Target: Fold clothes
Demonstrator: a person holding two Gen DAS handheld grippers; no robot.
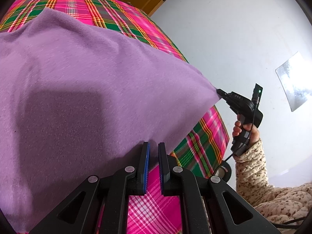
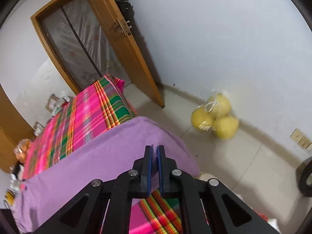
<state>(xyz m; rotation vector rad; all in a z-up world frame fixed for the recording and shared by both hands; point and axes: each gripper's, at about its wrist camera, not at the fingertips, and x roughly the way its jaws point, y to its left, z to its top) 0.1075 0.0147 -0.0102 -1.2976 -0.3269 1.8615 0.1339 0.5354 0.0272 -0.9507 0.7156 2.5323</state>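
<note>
- The bed (image 2: 87,115), covered in a pink and green plaid sheet, carries the work.
- The purple fleece cloth (image 1: 81,89) is lifted and stretched taut above the bed, between both tools.
- The left tool (image 1: 154,152) is clamped on the cloth's near edge.
- The right tool (image 2: 155,154) pinches another edge; the left view shows its tip gripping a corner.
- A bag of yellow pomelos (image 2: 216,117) sits on the floor by the wall.

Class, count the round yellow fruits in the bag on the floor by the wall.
3, in a clear bag: left fruit, top fruit against the wall, right fruit nearest the camera. More may be hidden behind these.
</note>
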